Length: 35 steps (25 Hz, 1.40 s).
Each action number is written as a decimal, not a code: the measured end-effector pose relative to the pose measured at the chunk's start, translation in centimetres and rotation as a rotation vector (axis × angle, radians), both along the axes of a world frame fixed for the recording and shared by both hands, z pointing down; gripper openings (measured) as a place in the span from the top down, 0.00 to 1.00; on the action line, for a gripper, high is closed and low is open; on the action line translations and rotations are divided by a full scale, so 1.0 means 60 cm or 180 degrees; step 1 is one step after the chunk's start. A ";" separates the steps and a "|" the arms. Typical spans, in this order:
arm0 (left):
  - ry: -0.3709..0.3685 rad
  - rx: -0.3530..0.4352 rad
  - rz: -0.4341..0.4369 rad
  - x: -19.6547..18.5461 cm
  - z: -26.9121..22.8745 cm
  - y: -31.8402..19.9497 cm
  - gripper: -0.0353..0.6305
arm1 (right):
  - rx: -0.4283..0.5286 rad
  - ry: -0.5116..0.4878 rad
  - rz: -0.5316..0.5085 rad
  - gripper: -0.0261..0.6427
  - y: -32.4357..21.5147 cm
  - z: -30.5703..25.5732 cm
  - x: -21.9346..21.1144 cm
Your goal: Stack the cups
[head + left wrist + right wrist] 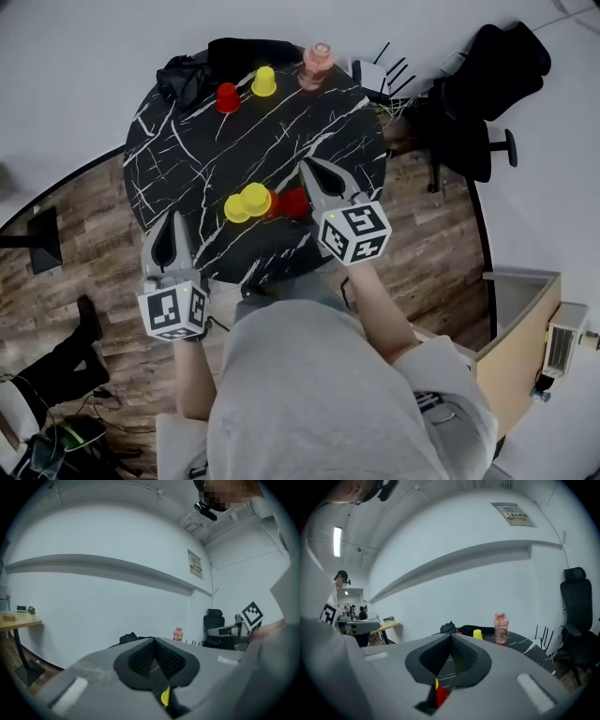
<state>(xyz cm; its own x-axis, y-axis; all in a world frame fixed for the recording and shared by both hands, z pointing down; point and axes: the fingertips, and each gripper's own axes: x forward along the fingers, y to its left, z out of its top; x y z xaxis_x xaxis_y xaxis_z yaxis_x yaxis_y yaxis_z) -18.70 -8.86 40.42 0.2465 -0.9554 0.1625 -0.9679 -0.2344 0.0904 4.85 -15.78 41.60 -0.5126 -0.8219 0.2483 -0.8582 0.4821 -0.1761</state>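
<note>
In the head view, the round worktop carries five cups. The far red cup and far yellow cup are by its far edge, and two near yellow cups and a near red cup cluster by its near edge. In the left gripper view, the left hand-held gripper is closed and empty. In the right gripper view, the right hand-held gripper is likewise closed on nothing.
</note>
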 end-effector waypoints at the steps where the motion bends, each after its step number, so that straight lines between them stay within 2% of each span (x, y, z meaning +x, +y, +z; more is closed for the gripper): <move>1: -0.0004 0.0020 -0.0005 0.005 -0.004 -0.006 0.94 | 0.0017 0.0003 -0.0008 0.96 -0.006 -0.003 0.006; 10: -0.0027 0.0095 -0.0199 0.037 -0.021 -0.053 0.94 | 0.0030 0.0092 -0.0220 0.96 -0.095 -0.018 0.041; 21: -0.0073 -0.0010 -0.0577 0.051 -0.007 -0.082 0.94 | -0.0432 0.0359 -0.0507 0.95 -0.214 0.068 0.046; 27: -0.0074 -0.0041 -0.0814 0.052 -0.001 -0.089 0.94 | -0.0668 0.0465 -0.0614 0.83 -0.291 0.122 0.038; 30: -0.0061 -0.0057 -0.0959 0.049 0.000 -0.085 0.94 | -0.0745 0.0517 -0.0689 0.74 -0.327 0.144 0.025; 35: -0.0095 -0.0104 -0.1161 0.042 0.003 -0.074 0.94 | -0.0880 0.0581 -0.0797 0.69 -0.378 0.186 -0.002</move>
